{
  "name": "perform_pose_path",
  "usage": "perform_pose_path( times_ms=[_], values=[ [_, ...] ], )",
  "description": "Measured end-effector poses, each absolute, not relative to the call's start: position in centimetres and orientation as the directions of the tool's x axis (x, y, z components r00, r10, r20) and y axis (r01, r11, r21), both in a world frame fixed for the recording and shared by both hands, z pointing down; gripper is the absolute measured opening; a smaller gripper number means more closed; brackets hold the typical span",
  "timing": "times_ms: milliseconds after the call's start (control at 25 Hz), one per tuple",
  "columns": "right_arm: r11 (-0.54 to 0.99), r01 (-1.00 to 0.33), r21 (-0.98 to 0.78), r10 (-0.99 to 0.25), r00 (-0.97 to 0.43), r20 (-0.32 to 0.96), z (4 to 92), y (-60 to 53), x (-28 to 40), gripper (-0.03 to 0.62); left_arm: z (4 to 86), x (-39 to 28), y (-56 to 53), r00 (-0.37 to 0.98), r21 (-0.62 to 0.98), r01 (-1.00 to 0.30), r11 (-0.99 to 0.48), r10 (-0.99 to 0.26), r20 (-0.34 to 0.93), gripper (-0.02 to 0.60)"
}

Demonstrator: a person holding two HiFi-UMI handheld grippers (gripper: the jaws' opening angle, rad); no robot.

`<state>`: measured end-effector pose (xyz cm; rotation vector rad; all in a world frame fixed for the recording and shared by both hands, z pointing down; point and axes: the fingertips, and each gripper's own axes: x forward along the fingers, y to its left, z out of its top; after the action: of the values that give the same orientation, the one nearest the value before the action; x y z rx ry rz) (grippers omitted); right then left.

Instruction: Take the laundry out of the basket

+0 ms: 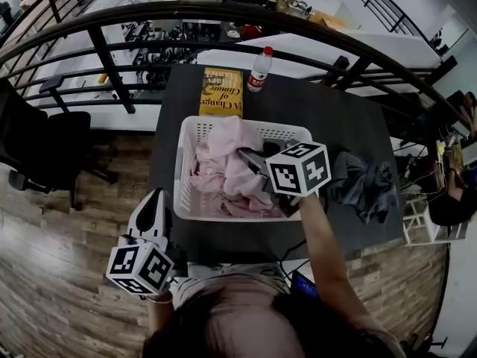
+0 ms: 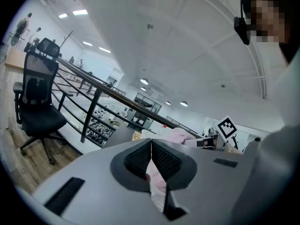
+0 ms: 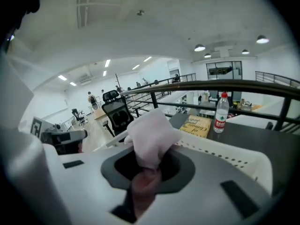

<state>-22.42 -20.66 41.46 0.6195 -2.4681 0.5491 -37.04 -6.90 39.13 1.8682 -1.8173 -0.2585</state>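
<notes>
A white laundry basket (image 1: pixel 182 192) stands on the dark table (image 1: pixel 320 110) with pink laundry (image 1: pixel 223 162) heaped inside. My right gripper (image 1: pixel 252 161) reaches into the basket from the right and is shut on a fold of the pink cloth (image 3: pixel 150 139), which bulges up from between the jaws (image 3: pixel 146 168); the basket's rim (image 3: pixel 225 153) runs just behind. My left gripper (image 1: pixel 156 198) hangs off the table's near left corner, above the wooden floor, pointing towards the basket. Its pads (image 2: pixel 140 159) meet, with nothing between them.
A grey garment (image 1: pixel 365 181) lies crumpled on the table right of the basket. Behind the basket lie a yellow book (image 1: pixel 221 92) and a plastic water bottle (image 1: pixel 259 69). A black railing (image 1: pixel 112 69) runs behind the table. An office chair (image 1: pixel 45 151) stands at the left.
</notes>
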Motion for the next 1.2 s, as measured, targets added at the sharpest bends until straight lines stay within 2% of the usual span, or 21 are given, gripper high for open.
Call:
perform_pose_path(
  times_ms=[440,1200],
  values=[
    [0.818,-0.548,-0.174,-0.468,-0.810,0.355,31.0,-20.3,-18.5,0.074,38.3,-34.8,-6.1,0.121,0.463,-0.886,-0.016,-0.973,0.197,-0.002],
    [0.837,-0.525,-0.155,-0.515,-0.851,0.099,20.2,-20.7,-7.1,0.074,36.7,-24.6,-5.7,0.125,0.458,-0.888,-0.021,-0.972,0.198,-0.002]
  ],
)
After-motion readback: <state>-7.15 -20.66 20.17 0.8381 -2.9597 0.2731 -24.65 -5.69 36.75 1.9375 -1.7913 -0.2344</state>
